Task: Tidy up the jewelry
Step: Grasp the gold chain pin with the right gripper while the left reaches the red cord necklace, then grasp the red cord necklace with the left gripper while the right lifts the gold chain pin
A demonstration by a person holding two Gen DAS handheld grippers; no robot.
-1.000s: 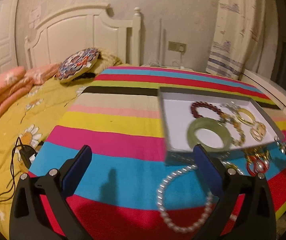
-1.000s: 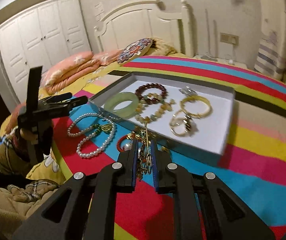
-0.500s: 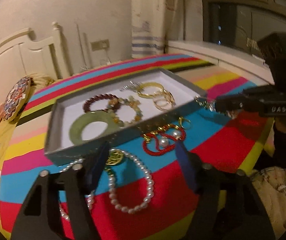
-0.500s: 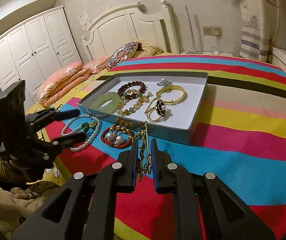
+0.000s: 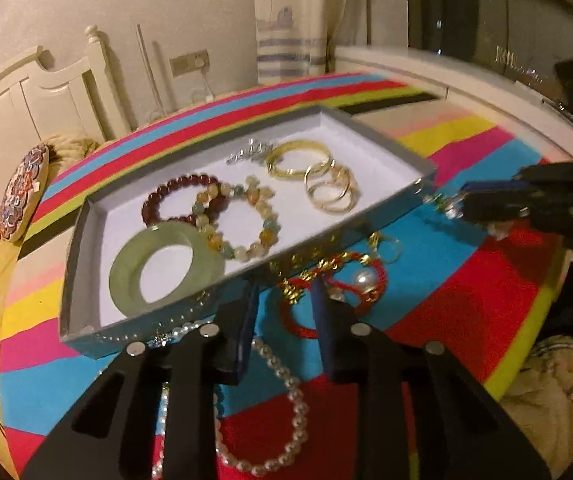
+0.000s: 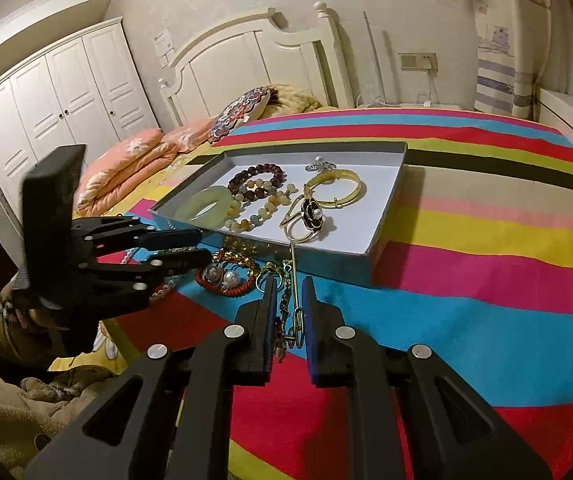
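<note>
A grey tray (image 5: 82,248) with a white floor lies on the striped bedspread. It holds a green jade bangle (image 5: 166,268), two bead bracelets (image 5: 246,220), a gold bangle (image 5: 298,160) and gold rings (image 5: 330,188). A red cord bracelet with pearls (image 5: 360,280) lies just in front of the tray. My left gripper (image 5: 284,300) hovers over it, jaws closing with the cord between the tips, pads not pressing. A pearl necklace (image 5: 294,400) lies under that gripper. My right gripper (image 6: 288,284) is shut on a gold chain (image 6: 292,320) that trails onto the bedspread.
The striped bedspread (image 6: 486,272) stretches open to the right of the tray (image 6: 386,208). Pillows (image 6: 238,116) and a white headboard (image 6: 246,60) stand at the far end. A beige blanket (image 6: 6,400) and a person's hand lie off the near left edge.
My left gripper swung round from the tray's left side to its front, over the red bracelet, and its jaws narrowed a lot. The right gripper kept its hold on the chain and barely shifted.
</note>
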